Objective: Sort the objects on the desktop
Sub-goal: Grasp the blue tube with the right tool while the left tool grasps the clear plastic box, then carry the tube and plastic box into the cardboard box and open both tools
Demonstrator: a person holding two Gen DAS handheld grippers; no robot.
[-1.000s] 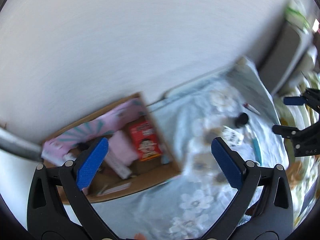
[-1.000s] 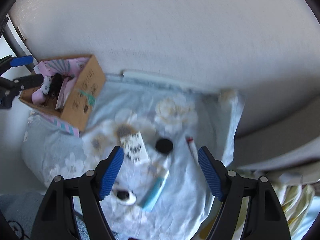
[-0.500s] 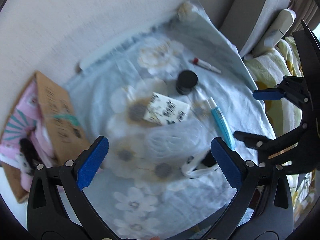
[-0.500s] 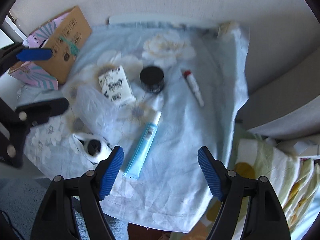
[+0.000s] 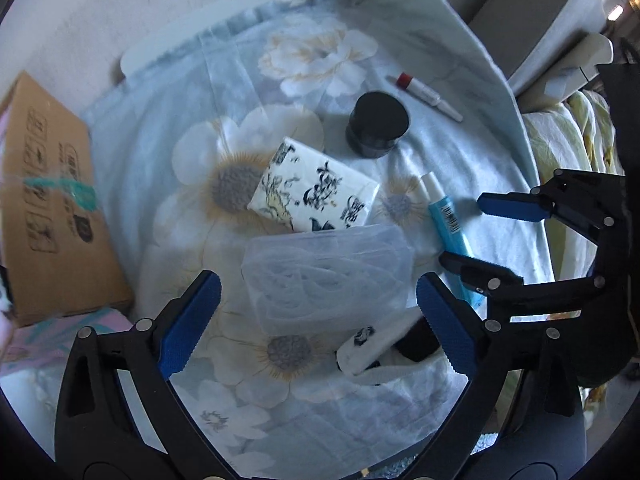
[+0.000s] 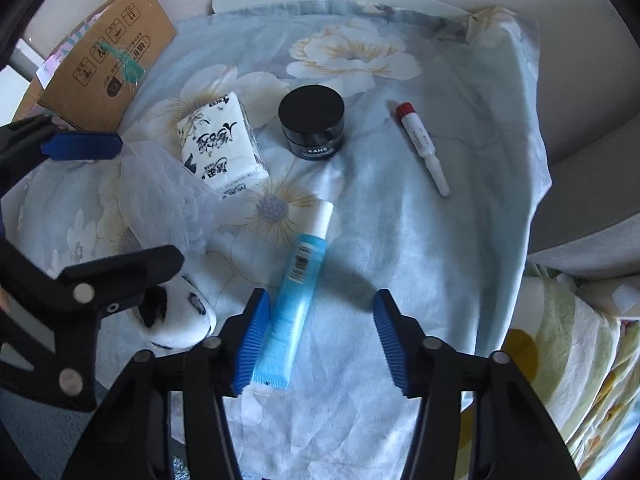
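Observation:
Several things lie on a light-blue floral cloth [image 6: 460, 240]. My right gripper [image 6: 322, 340] points down over a blue tube with a white cap [image 6: 296, 296]. The tube lies between its closing jaws, close against the left pad; the right pad is clear of it. My left gripper [image 5: 316, 320] hangs over a clear crumpled plastic bag [image 5: 328, 276], its wide jaws closing slightly on either side without touching. A printed tissue pack [image 5: 316, 196], a black jar [image 5: 378, 124], a red-capped white tube [image 5: 428, 94] and a black-and-white plush [image 5: 372, 344] lie around them.
A cardboard box [image 5: 52, 200] with pink things inside stands at the cloth's left edge. A white wall runs behind. Grey cushions [image 6: 592, 184] and a yellow-patterned quilt [image 6: 580, 360] lie to the right, beyond the cloth's edge. The two grippers hang close together.
Both grippers have come down toward the cloth. The left view has swung from the box to the clear bag. The right jaws have narrowed around the blue tube.

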